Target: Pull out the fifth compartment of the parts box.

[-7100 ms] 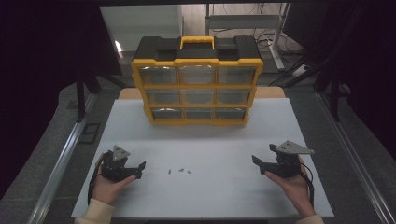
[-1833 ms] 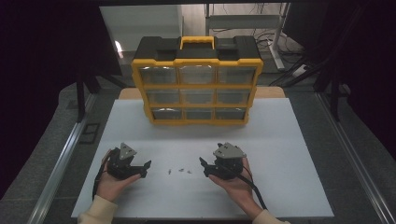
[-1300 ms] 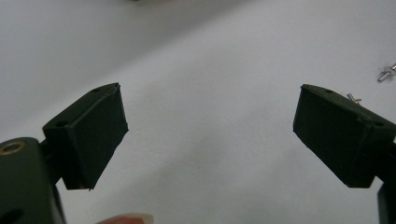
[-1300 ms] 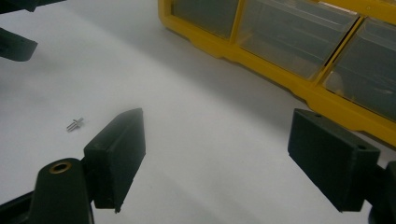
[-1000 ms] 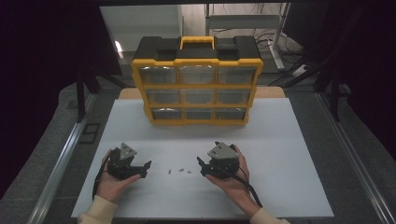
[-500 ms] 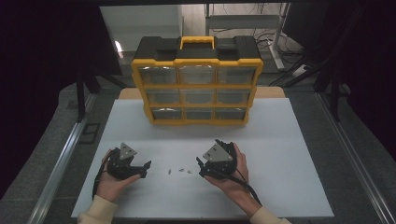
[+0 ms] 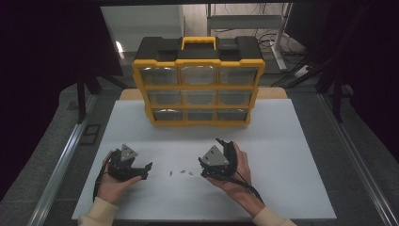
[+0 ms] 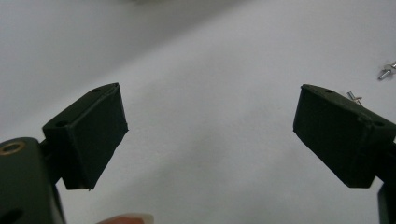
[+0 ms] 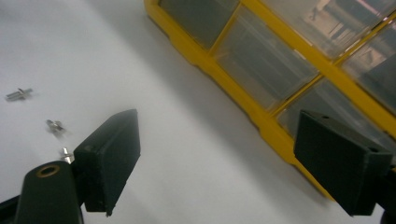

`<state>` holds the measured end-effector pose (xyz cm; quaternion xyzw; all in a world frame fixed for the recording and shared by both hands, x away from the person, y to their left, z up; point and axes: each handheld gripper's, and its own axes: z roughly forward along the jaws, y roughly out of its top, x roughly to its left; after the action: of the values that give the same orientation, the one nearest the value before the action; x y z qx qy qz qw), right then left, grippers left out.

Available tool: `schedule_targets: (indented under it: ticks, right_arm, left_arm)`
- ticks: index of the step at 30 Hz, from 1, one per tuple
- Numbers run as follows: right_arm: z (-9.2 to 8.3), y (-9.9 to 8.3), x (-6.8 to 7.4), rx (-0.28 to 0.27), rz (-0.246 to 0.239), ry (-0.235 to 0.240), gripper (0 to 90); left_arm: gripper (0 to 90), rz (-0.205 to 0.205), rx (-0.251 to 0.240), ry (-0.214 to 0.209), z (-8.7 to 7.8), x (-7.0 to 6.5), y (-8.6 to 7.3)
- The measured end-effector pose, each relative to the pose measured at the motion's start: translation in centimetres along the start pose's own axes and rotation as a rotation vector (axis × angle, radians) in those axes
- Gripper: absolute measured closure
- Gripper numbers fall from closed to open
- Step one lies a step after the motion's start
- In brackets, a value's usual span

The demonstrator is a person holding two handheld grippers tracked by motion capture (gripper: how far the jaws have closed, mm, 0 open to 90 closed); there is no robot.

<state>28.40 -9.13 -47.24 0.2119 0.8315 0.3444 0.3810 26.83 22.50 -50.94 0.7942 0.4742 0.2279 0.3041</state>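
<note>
Moved: right tongs [image 7: 205, 165] have swung in from the bench's right side and now sit just right of the screws; left tongs [image 7: 143, 170] have barely shifted.
Bench [image 7: 291, 141]: white top, carrying everything in play.
Organiser box [image 7: 198, 87]: yellow frame, black lid, yellow handle, standing upright at the far middle of the bench, three rows of clear drawers facing the person, all pushed in. In the right gripper view its drawers [image 9: 261, 56] loom close, tilted across the upper right.
Right tongs: held in the right hand [image 7: 235, 169], rolled onto their side, jaws spread wide apart with nothing between them, bare bench under the gap [image 9: 215, 154].
Left tongs: held in the left hand [image 7: 110, 181], low over the bench, jaws also wide apart and holding nothing [image 8: 210, 135].
Screws [image 7: 181, 172]: a little scatter of small metal pieces lying loose on the bench between the two tongs, near the front edge, touched by neither. Right gripper view catches three at its left [image 9: 53, 125]; left gripper view shows two beside its right-hand jaw [image 8: 386, 71].
</note>
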Motion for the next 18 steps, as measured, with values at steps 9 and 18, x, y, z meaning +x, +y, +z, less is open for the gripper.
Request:
schedule_targets:
  ticks: [9,18]
  right_arm:
    - [-0.14,0.30,-0.14,0.001,-0.061,-0.053,15.5]
    - [-0.22,0.54,0.02,0.002,-0.115,-0.092,16.0]
  left_arm:
    - [10.2,0.000,0.001,0.000,0.03,0.01,-0.01]
    - [10.0,0.000,0.004,0.001,0.06,0.01,-0.02]
